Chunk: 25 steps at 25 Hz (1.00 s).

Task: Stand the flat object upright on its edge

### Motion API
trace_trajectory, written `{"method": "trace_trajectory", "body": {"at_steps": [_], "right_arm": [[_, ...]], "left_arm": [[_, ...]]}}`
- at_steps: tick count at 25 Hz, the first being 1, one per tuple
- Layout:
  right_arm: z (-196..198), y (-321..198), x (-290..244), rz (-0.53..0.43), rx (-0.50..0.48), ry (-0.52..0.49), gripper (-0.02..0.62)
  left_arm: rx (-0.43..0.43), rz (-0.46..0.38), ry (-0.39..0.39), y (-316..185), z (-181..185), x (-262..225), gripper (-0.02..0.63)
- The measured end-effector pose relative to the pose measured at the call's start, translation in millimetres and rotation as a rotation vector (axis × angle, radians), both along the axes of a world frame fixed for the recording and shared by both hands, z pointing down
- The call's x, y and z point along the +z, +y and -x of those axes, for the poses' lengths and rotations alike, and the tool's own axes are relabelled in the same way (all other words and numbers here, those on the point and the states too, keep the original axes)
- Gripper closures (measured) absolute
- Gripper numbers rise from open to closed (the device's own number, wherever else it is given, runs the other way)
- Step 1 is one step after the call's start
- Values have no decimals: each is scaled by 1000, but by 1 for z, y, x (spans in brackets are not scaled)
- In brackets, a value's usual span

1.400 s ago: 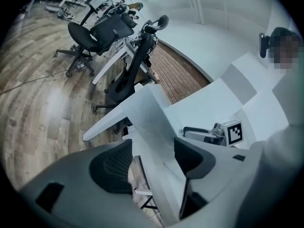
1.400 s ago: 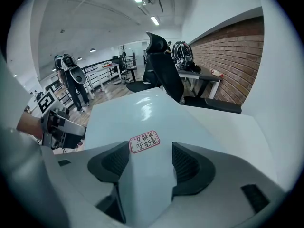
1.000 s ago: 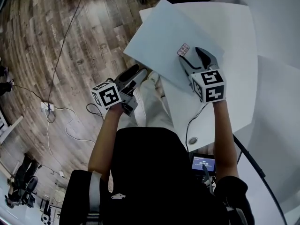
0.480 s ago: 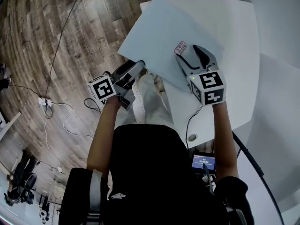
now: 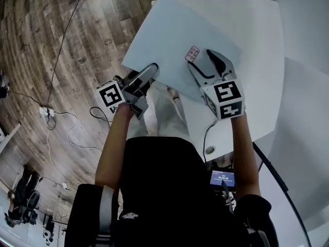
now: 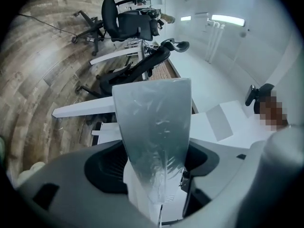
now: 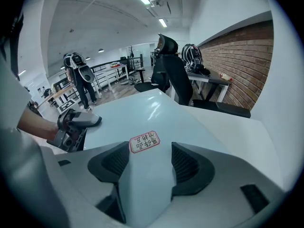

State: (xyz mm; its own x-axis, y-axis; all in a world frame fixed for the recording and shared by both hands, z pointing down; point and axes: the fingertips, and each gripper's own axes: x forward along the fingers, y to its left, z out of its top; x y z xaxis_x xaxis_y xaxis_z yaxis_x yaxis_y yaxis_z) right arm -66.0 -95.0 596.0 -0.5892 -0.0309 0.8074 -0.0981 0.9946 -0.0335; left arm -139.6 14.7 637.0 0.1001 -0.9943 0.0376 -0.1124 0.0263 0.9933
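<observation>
A large, thin, pale grey board (image 5: 180,40) lies over the white table (image 5: 257,60), with its left corner out past the table's edge. A small red-bordered sticker (image 5: 193,53) marks its near edge. My right gripper (image 5: 203,60) is shut on that edge beside the sticker (image 7: 144,141), and the board (image 7: 142,113) runs out between its pads. My left gripper (image 5: 149,73) is at the board's left edge. In the left gripper view the board (image 6: 154,122) rises edge-on between the wide jaws, with a gap on each side. The right gripper view also shows the left gripper (image 7: 78,122).
Wood floor with cables and a power strip (image 5: 45,112) lies to the left. Office chairs (image 6: 128,25) and desks stand beyond the board. A small screen device (image 5: 222,178) sits by the person's lap, below the table's near edge. A brick wall (image 7: 237,61) is on the right.
Both grippers and the board have shifted up and to the left. The left gripper has come up from below the table's edge to the board's left edge.
</observation>
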Motion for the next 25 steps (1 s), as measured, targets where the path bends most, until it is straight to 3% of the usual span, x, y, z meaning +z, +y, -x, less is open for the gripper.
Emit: {"method": "trace_trajectory", "body": {"at_steps": [4, 10, 25], "right_arm": [[3, 1, -3, 10, 2, -4, 311], [2, 2, -3, 11, 2, -2, 311], [4, 1, -3, 7, 10, 4, 311]], "left_arm": [[16, 31, -57, -2, 3, -1, 285], [21, 2, -38, -3, 1, -5, 288], [7, 58, -56, -1, 4, -3, 306]]}}
